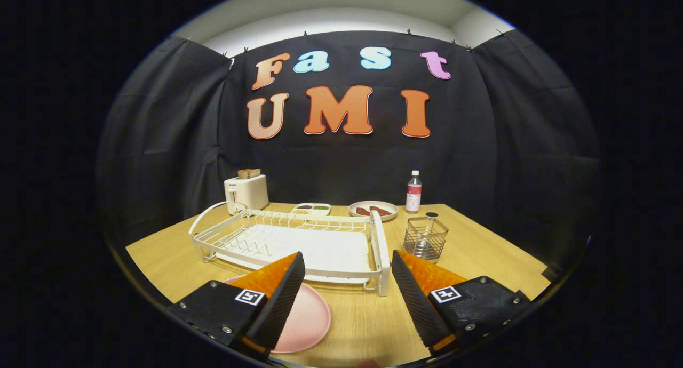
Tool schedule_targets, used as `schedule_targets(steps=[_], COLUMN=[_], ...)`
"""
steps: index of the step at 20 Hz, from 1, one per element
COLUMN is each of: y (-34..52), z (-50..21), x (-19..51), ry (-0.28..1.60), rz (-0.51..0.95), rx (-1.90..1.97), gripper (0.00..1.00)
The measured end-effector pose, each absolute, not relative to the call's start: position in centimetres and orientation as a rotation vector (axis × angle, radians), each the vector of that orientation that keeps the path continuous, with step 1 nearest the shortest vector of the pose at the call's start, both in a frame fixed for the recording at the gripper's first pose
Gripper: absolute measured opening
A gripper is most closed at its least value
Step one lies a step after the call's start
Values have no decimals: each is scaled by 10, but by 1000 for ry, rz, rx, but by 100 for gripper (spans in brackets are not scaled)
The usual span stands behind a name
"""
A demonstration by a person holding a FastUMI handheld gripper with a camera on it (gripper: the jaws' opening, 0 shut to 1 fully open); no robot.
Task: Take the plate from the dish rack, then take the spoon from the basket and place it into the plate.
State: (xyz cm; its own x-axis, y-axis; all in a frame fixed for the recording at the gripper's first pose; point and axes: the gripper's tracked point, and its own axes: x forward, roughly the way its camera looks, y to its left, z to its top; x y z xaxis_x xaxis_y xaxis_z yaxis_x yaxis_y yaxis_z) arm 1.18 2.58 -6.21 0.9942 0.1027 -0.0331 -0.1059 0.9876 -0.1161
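A pink plate [306, 320] lies flat on the wooden table [496, 250], partly under my left finger and just in front of the dish rack. The white wire dish rack [299, 240] stands beyond my fingers, with nothing in its slots. A wire basket [425, 238] sits to the right of the rack, beyond my right finger; something pale stands inside it, too small to tell as a spoon. My gripper [348, 264] is open above the table's near edge, with nothing between its fingers.
At the back of the table stand a white toaster [246, 192] with toast in it, a small divided dish [311, 209], a plate of dark food [373, 210] and a bottle [414, 192]. Black cloth walls the booth on three sides.
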Motion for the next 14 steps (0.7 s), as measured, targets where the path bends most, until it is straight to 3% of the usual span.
schedule_targets(steps=[14], y=[-30], z=[-50], x=[15], ry=[36], rz=[27], rx=[-60], gripper=[97])
